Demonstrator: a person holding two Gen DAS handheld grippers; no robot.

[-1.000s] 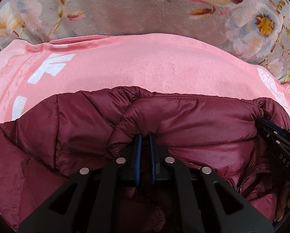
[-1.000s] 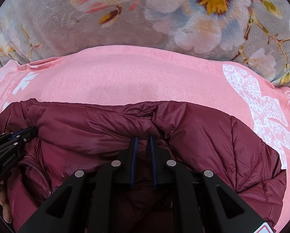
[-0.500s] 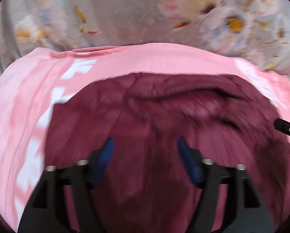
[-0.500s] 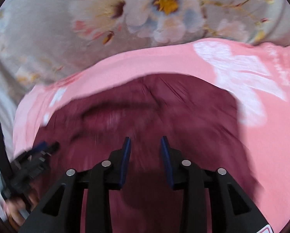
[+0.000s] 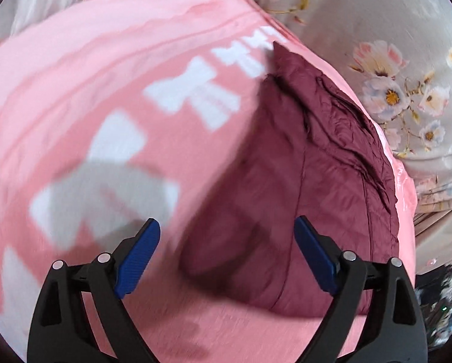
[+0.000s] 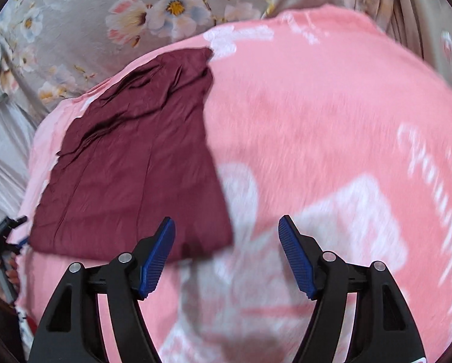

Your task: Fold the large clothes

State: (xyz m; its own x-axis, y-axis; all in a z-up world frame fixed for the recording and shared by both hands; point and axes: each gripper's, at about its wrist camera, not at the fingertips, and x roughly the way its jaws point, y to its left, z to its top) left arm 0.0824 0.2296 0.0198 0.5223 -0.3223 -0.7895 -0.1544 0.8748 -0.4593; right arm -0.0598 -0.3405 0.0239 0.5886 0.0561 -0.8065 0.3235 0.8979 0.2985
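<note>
A dark red puffer jacket (image 5: pixel 304 187) lies folded into a flat rectangle on a pink blanket (image 5: pixel 111 69) with white print. It also shows in the right wrist view (image 6: pixel 135 157), left of centre. My left gripper (image 5: pixel 227 255) is open and empty, raised above the jacket's near left corner. My right gripper (image 6: pixel 227 254) is open and empty, raised above the jacket's near right corner. The left gripper shows at the left edge of the right wrist view (image 6: pixel 5 230).
The pink blanket (image 6: pixel 332 127) lies over a grey bedcover with flowers (image 6: pixel 105 9), which also shows in the left wrist view (image 5: pixel 407 60). Pale curtain folds (image 6: pixel 407 6) hang at the far right. The bed's edge and dark clutter (image 5: pixel 437 296) sit at the lower right.
Both grippers let go of the jacket's folded edge, opened wide and pulled back and up. The jacket now lies flat. The left view swung left, the right view swung right.
</note>
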